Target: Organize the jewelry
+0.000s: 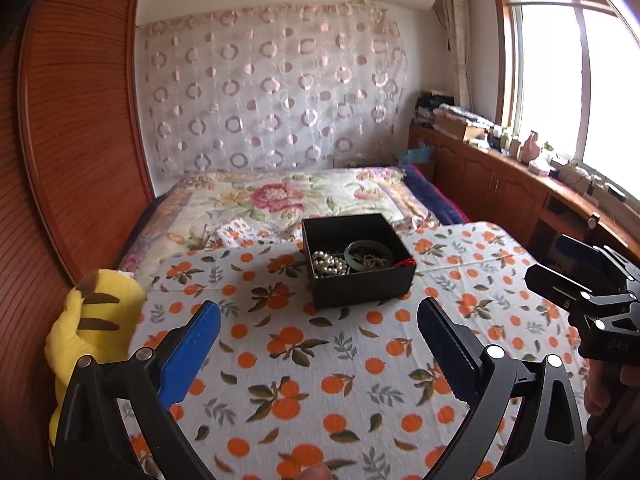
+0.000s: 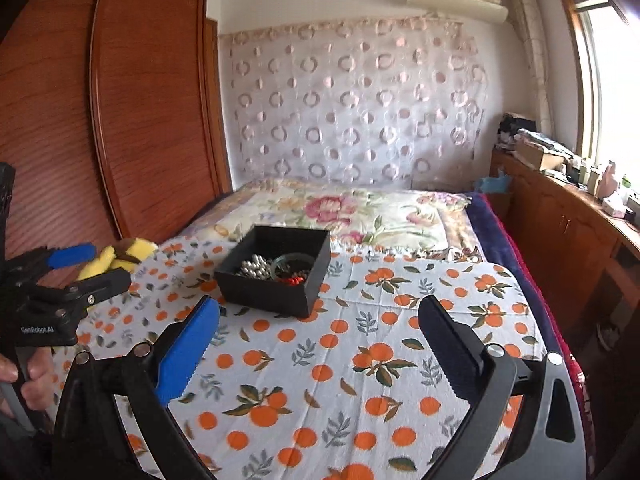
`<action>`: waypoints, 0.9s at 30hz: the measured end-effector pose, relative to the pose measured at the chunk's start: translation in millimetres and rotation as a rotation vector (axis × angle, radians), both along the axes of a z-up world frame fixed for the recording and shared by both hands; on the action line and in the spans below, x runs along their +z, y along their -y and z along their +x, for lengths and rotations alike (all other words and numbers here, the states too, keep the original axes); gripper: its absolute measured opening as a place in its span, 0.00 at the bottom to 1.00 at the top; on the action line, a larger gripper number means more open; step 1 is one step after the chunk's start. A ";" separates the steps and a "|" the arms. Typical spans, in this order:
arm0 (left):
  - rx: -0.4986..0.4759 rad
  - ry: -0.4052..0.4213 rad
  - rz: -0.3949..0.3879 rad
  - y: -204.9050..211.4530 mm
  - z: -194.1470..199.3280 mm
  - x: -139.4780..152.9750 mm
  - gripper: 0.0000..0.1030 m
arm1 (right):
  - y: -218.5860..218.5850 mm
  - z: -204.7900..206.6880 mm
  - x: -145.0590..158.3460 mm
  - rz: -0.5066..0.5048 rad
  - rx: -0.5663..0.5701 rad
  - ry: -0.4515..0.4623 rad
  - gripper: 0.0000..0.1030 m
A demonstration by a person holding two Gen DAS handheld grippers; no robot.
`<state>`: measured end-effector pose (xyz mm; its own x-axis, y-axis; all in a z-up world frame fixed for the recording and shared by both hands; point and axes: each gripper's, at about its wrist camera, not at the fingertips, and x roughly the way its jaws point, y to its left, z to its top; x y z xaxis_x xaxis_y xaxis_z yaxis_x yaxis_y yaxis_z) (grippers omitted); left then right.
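Observation:
A black open box (image 1: 360, 284) stands on the orange-print cloth (image 1: 304, 364) on the bed. Inside lie a pearl strand (image 1: 330, 264), a green bangle (image 1: 366, 258) and a red item (image 1: 406, 263). My left gripper (image 1: 318, 320) is open and empty, a short way in front of the box. In the right wrist view the box (image 2: 268, 286) sits ahead to the left, with the pearls (image 2: 256, 269) and red item (image 2: 294, 280) inside. My right gripper (image 2: 320, 316) is open and empty. Each gripper shows at the edge of the other's view: the right one (image 1: 560, 264), the left one (image 2: 102, 262).
A yellow striped plush toy (image 1: 88, 320) lies at the cloth's left edge beside a wooden wardrobe (image 1: 72, 140). A floral quilt (image 1: 288, 196) covers the bed behind the box. Wooden cabinets (image 1: 504, 184) with clutter run along the right under the window.

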<state>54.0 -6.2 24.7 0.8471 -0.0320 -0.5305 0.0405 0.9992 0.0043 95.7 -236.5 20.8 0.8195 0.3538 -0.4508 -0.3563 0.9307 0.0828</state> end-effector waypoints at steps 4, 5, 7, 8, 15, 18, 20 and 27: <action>-0.001 0.034 0.004 3.0 -20.4 11.7 0.92 | 2.4 -20.3 11.1 0.010 -0.019 0.043 0.97; 0.000 0.042 0.006 3.4 -24.6 14.2 0.92 | 2.8 -23.3 12.5 0.011 -0.021 0.051 0.97; 0.004 0.055 0.008 3.9 -30.9 18.2 0.92 | 4.0 -29.8 17.1 0.016 -0.029 0.067 0.97; 0.007 0.059 0.007 3.1 -33.2 19.2 0.92 | 5.1 -32.4 18.3 0.022 -0.029 0.073 0.97; 0.008 0.077 0.010 3.5 -41.6 22.4 0.92 | 7.1 -36.3 20.9 0.030 -0.035 0.082 0.97; 0.011 0.080 0.010 4.2 -41.8 21.4 0.92 | 8.5 -36.6 21.1 0.036 -0.040 0.081 0.97; 0.014 0.080 0.014 4.6 -42.0 21.5 0.92 | 9.0 -36.4 20.8 0.038 -0.042 0.079 0.97; 0.013 0.077 0.011 3.3 -41.9 20.9 0.92 | 10.4 -35.1 19.8 0.039 -0.045 0.076 0.97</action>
<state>12.2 -9.5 45.6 0.8859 -0.0158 -0.4636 0.0271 0.9995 0.0177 60.6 -247.0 40.6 0.8662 0.3322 -0.3732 -0.3210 0.9424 0.0938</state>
